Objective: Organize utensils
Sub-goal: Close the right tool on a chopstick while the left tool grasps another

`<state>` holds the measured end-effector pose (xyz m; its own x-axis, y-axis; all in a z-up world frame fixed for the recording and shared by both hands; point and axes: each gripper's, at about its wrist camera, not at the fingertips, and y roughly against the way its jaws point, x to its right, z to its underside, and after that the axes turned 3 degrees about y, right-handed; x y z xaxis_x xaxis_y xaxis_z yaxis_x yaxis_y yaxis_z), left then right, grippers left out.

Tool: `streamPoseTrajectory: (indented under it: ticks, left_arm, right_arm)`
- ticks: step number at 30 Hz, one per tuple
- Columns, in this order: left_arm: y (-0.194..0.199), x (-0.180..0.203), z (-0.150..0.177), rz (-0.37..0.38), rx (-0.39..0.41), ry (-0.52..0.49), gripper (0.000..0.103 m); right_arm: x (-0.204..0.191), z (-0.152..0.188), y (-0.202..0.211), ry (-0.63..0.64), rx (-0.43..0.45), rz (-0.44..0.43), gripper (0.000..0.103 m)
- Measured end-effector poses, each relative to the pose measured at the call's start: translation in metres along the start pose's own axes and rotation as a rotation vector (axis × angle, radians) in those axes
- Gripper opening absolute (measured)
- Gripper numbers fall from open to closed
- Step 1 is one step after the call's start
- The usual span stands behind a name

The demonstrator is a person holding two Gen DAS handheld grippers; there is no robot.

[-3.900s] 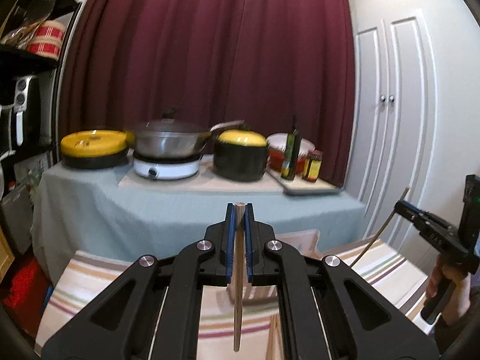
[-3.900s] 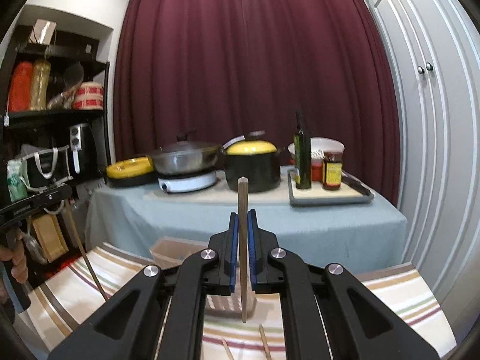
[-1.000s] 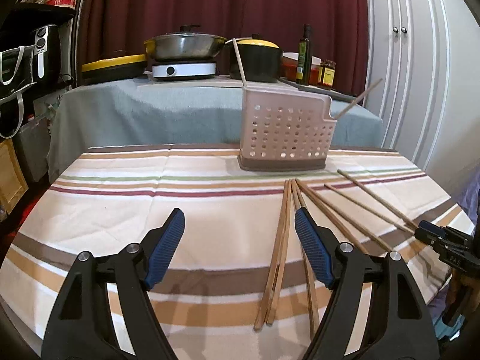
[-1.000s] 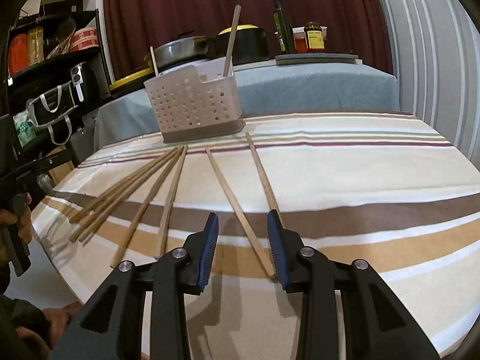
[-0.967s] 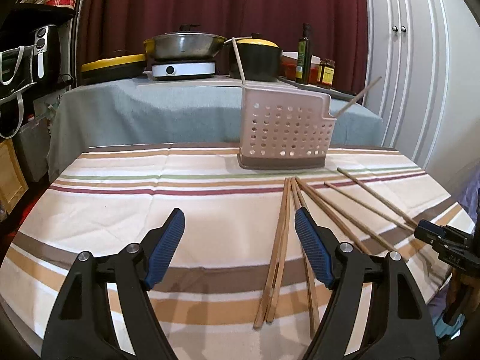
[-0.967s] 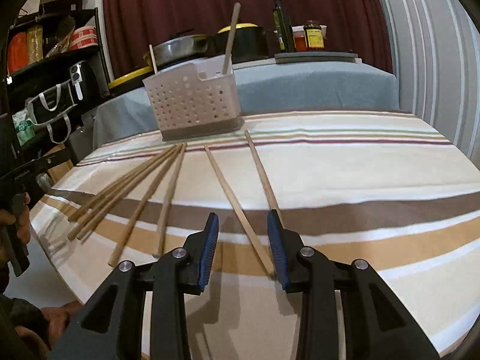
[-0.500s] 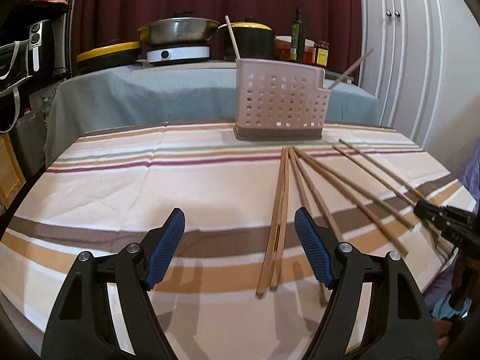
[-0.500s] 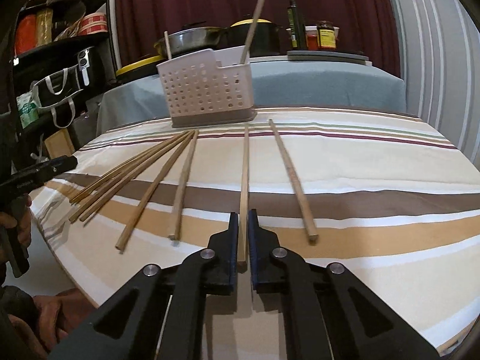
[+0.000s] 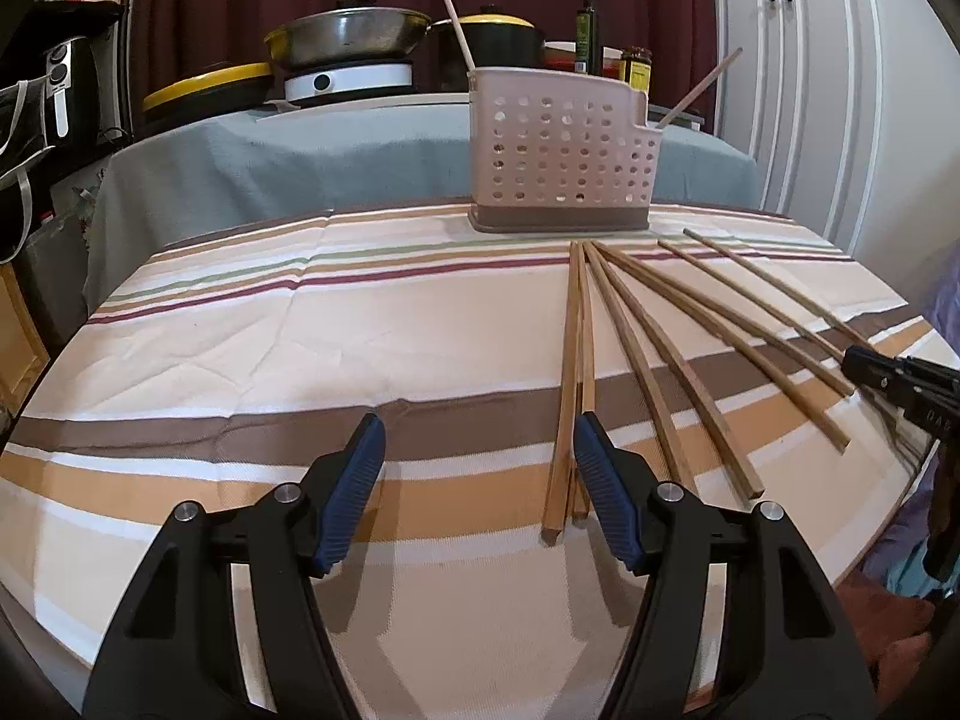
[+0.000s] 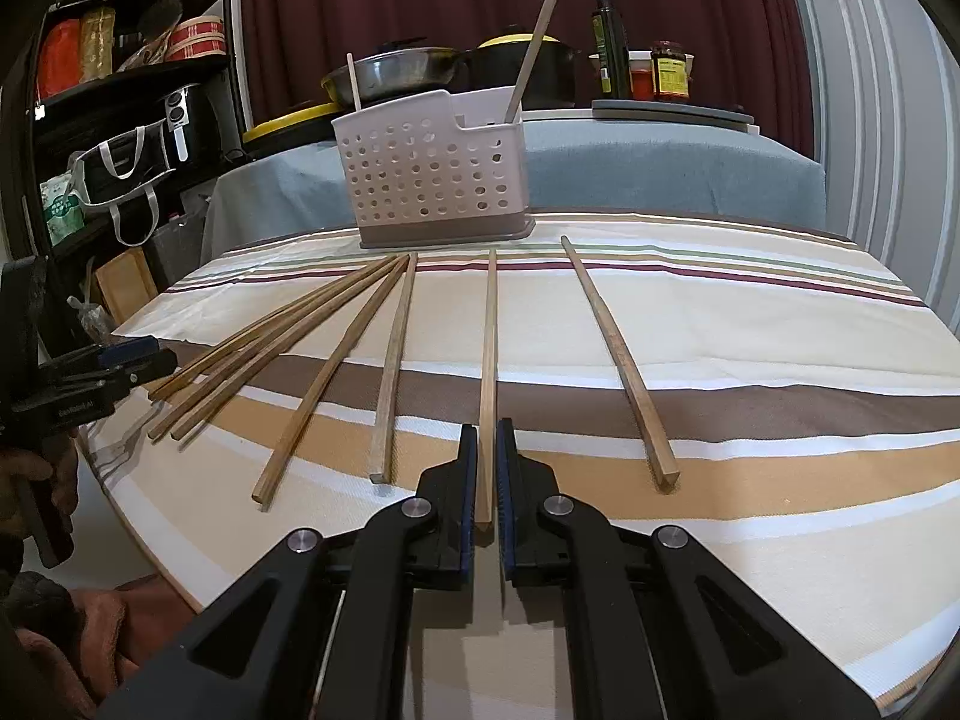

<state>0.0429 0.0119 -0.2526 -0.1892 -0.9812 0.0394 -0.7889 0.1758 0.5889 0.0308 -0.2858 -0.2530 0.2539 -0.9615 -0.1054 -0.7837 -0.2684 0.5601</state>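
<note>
My right gripper (image 10: 486,468) has just closed on a chopstick (image 10: 490,354) near the table's (image 10: 750,324) front edge, ready for the basket (image 10: 429,174); my left gripper (image 9: 477,483) stays wide open.

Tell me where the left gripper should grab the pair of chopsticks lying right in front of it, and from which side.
Take the pair of chopsticks at their thick near ends, coming in low from the table's near edge along their length. They lie flat, side by side, and the open left gripper sits offset left of them, so it likely needs to shift right until both ends lie between its fingers.
</note>
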Motion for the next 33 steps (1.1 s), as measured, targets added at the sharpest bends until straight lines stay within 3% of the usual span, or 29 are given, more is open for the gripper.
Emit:
streamPoseTrajectory:
  ticks: [8, 21, 26, 33]
  left_arm:
    - [-0.004, -0.001, 0.002, 0.01, -0.012, 0.005, 0.06]
    - [-0.004, 0.016, 0.009, 0.047, -0.017, -0.049, 0.024]
    - [-0.003, 0.018, 0.012, 0.042, 0.009, -0.045, 0.022]
    - [-0.002, 0.026, 0.016, 0.048, 0.03, -0.074, 0.007]
  right_arm:
    - [0.0, 0.0, -0.001, 0.001, 0.0, -0.004, 0.007]
    - [0.001, 0.001, -0.001, -0.005, 0.015, -0.009, 0.007]
    - [0.003, 0.006, 0.002, -0.015, 0.041, -0.01, 0.007]
    - [0.003, 0.009, 0.004, -0.023, 0.06, -0.004, 0.007]
